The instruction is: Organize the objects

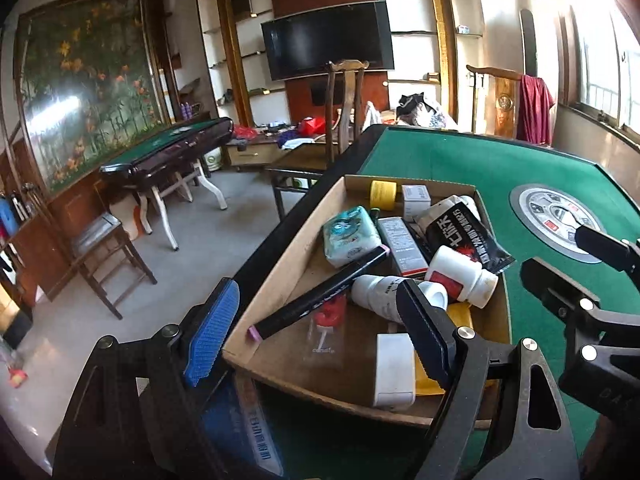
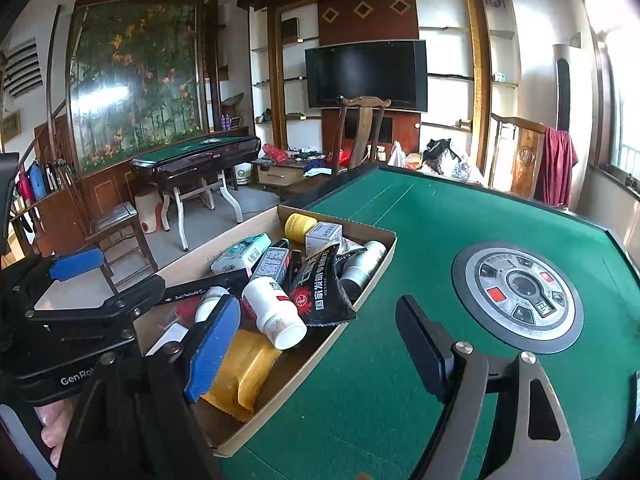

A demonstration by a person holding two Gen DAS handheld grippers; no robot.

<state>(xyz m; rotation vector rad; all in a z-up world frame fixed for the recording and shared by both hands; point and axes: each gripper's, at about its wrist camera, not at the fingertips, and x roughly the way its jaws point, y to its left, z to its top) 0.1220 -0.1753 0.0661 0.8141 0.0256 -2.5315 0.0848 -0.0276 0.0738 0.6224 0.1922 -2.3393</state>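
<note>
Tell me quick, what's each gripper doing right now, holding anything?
Left gripper: open, holding nothing, above the box.
Right gripper: open, holding nothing, at the box's table-side edge.

Green felt table (image 2: 440, 240), brown cardboard tray (image 2: 372, 276), yellow packet (image 2: 244, 372), blk pouch (image 2: 320, 292).

The left gripper (image 1: 320, 332) hangs wide open and empty over a cardboard box (image 1: 280, 280) of bottles, a black marker (image 1: 320, 292) and packets on the green counter (image 1: 460, 160).
</note>
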